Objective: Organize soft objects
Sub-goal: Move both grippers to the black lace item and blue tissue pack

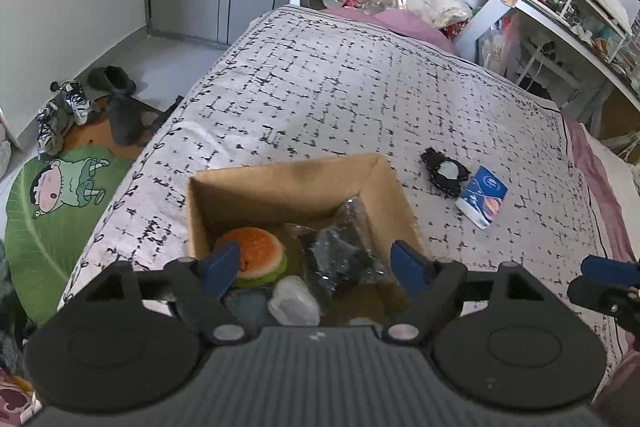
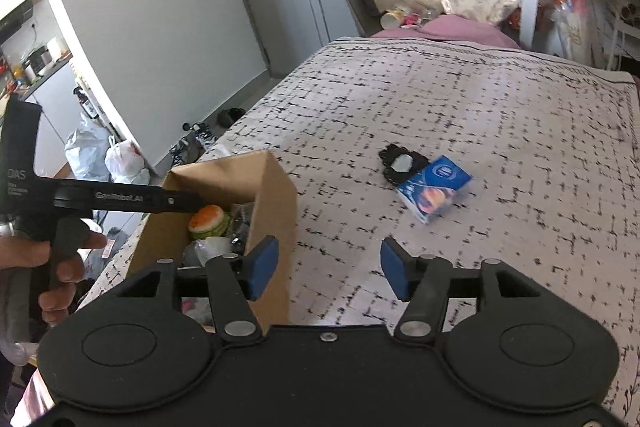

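We are looking along the left gripper first; its ribbed grey body and matte black linkages are filling the foreground, and its blue rubbery pads are standing wide apart with nothing pinched between them; it is hovering over the open cardboard box. The box is sitting on the near left part of the bed, its plain brown walls showing creased, slightly bowed edges; inside it we are seeing a plush burger with an orange bun and green frill, a crinkled dark plastic-wrapped bundle, and a small translucent whitish case, all lying close together on the box floor.

The right gripper is hanging over the quilt just to the right of the box's corner; its flat blue pads are parted at a moderate width and are gripping nothing. In that same view a hand is wrapping around the black handle of the left tool.

Farther out on the bed, well apart from the box, a black fuzzy pouch-like item with a pale oval patch is lying flat; touching its right side is a glossy blue tissue pack, rectangular and soft-cornered. The bedcover is showing a quilted white weave with broken black grid marks; a mauve sheet is showing at the far edge.

Beyond, on the floor to the left, a round green cartoon rug and a tangle of sneakers are lying; a cluttered white desk is standing at the far right.
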`<state>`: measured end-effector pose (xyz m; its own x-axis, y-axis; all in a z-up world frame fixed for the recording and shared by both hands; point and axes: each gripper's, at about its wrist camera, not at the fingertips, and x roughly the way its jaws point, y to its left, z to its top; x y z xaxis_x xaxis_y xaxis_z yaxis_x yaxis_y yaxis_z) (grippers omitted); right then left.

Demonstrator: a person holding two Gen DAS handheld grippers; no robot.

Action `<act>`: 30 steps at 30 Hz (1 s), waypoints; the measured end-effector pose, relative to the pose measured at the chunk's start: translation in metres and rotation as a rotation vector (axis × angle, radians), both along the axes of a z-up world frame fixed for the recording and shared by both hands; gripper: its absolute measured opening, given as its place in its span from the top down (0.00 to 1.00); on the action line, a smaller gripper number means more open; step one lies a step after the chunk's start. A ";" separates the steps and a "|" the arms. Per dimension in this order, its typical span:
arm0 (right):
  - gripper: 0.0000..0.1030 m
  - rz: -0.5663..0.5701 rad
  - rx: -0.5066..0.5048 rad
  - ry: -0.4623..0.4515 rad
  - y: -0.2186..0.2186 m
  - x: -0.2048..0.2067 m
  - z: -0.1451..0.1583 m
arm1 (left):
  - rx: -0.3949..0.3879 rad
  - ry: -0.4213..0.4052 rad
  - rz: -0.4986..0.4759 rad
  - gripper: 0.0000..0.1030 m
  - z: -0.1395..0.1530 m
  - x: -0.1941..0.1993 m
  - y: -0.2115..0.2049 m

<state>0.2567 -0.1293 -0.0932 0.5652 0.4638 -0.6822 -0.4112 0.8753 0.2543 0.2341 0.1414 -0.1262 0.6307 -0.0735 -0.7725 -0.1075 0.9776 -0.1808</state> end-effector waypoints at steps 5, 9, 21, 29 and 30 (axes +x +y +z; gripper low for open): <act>0.25 -0.042 0.005 -0.007 -0.015 -0.003 0.000 | -0.002 0.015 -0.010 0.16 0.008 0.000 -0.015; 0.09 -0.074 -0.020 -0.032 -0.025 -0.003 0.003 | 0.001 0.013 -0.016 0.14 0.014 0.000 -0.026; 0.00 -0.166 -0.008 -0.050 -0.066 0.005 0.000 | 0.017 0.003 -0.071 0.13 0.026 0.013 -0.069; 0.00 -0.182 -0.002 -0.033 -0.082 0.013 -0.011 | 0.002 0.010 -0.089 0.13 0.023 0.027 -0.089; 0.00 -0.183 0.000 -0.031 -0.084 0.014 -0.012 | -0.001 0.013 -0.089 0.13 0.023 0.028 -0.091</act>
<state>0.2708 -0.2136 -0.1051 0.6612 0.3513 -0.6628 -0.2527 0.9362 0.2442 0.2625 0.0509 -0.1035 0.6119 -0.1296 -0.7802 -0.0223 0.9833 -0.1808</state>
